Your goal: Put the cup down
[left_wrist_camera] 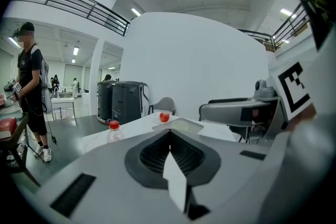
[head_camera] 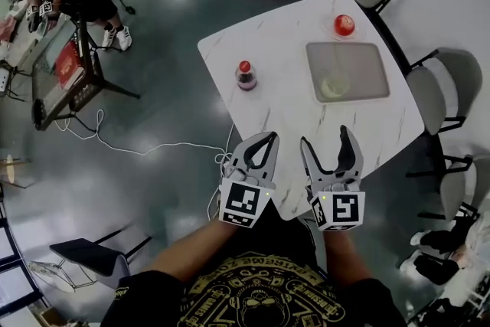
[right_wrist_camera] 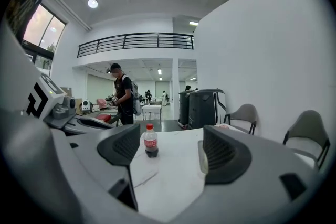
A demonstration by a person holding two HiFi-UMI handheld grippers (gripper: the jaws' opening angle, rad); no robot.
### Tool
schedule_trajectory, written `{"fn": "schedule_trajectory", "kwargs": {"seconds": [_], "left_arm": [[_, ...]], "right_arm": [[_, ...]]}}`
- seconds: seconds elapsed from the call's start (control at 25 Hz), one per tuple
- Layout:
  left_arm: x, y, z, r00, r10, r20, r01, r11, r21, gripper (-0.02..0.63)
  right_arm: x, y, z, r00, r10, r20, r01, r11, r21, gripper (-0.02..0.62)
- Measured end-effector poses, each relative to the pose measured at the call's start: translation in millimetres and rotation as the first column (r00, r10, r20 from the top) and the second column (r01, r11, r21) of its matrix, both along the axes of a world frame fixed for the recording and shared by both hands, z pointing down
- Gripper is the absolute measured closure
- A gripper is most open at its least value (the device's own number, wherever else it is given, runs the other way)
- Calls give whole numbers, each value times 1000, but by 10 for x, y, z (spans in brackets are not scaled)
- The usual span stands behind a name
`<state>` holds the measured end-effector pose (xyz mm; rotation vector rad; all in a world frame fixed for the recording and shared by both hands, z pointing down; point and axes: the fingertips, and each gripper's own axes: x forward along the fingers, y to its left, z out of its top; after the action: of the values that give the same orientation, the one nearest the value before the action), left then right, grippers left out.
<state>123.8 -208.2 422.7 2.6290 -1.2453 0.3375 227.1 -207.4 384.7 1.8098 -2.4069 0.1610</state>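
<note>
Open lab/workshop hall: polished floor (head_camera: 153,119), mezzanine railing (right_wrist_camera: 135,41), robot bases (right_wrist_camera: 202,106), work tables (head_camera: 31,50), floor cables (head_camera: 130,145).

Left claw (head_camera: 270,138) jaws together, right claw (head_camera: 324,140) jaws apart, side by side.

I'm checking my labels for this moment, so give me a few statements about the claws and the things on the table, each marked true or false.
1. The left claw is shut with nothing in it. True.
2. The right claw grips the bottle. False: its jaws stand apart and hold nothing, and the bottle stands on the table farther off.
3. The bottle stands inside the tray. False: it stands upright on the bare tabletop, to the left of the tray.
4. A red round thing sits on the table beyond the tray, near the far corner. True.
</note>
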Motion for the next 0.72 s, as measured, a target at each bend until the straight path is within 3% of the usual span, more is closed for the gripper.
{"fn": "schedule_trajectory", "kwargs": {"seconds": [0.72], "left_arm": [[-753,764,-419,999,23,-45,-21,998,57,597]], "right_arm": [[-969,959,-279,998,-60,-24,60,998,-10,460]]}}
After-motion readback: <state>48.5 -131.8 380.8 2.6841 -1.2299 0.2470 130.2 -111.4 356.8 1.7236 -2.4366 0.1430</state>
